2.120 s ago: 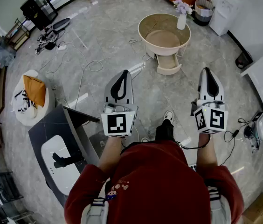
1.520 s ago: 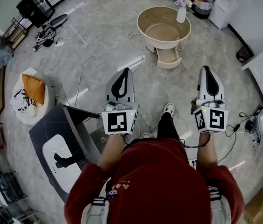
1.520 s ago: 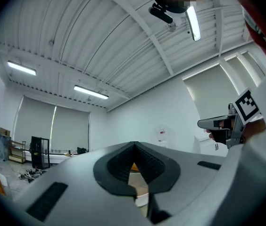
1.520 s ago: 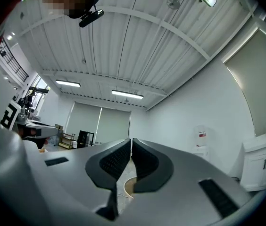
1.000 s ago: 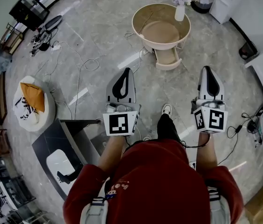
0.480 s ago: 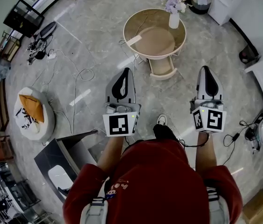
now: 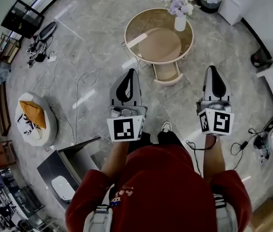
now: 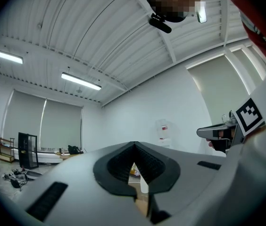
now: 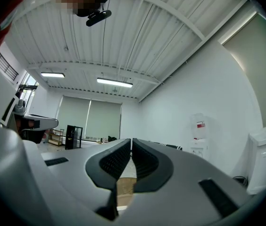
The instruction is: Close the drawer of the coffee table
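**Open drawer straight ahead, out past both claw tips**

The drawer (image 7: 165, 74) stands pulled out from under the near edge of the round bench (image 7: 151, 21), and its long axis runs from the bench back toward me. In the head view it lies between my two claws and beyond them, well apart from both. It sits a little closer to the left claw (image 7: 128, 75) than to the right claw (image 7: 213, 70). Both claws are clenched with nothing between the jaws, and both point roughly level, toward the far side of the room. The drawer's front panel faces me, so I judge that closing it calls for a straight push away from me, along that axis. I'd go in with the left claw, brought inward and down to meet the front.
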`<state>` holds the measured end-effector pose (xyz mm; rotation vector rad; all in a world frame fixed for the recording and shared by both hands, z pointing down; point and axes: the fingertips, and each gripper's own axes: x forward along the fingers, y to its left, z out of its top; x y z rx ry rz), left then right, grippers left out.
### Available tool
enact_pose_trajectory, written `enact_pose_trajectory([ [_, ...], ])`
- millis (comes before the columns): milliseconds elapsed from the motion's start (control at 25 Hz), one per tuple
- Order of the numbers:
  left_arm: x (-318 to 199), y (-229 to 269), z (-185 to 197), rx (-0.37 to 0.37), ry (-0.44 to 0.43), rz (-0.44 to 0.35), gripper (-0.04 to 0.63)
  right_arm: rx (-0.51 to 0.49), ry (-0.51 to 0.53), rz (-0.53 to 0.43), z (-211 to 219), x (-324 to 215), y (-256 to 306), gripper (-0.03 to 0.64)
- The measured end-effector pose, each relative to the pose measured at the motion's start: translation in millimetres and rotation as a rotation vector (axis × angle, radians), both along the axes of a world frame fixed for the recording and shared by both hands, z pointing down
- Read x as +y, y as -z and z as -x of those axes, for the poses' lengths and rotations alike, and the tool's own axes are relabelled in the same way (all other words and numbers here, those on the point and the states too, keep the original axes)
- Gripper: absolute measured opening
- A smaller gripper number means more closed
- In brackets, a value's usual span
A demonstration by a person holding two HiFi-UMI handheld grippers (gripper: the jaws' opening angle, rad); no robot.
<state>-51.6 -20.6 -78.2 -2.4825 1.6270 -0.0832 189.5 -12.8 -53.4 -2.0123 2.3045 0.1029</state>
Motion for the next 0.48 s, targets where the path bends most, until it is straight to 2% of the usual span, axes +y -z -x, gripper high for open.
enact_pose_trajectory([
  [200, -20.1, -4.3, 0.0, -0.003, -0.041, -0.022, 0.009, 0.014, -0.025, -0.009, 7.5, -14.7, -4.2, 0.025],
  [480, -40.1, -10.0, 13.3, 0.015, -0.067, -0.011, 0.008, 0.028, -0.039, -0.006, 29.1, -30.5, -3.2, 0.026],
])
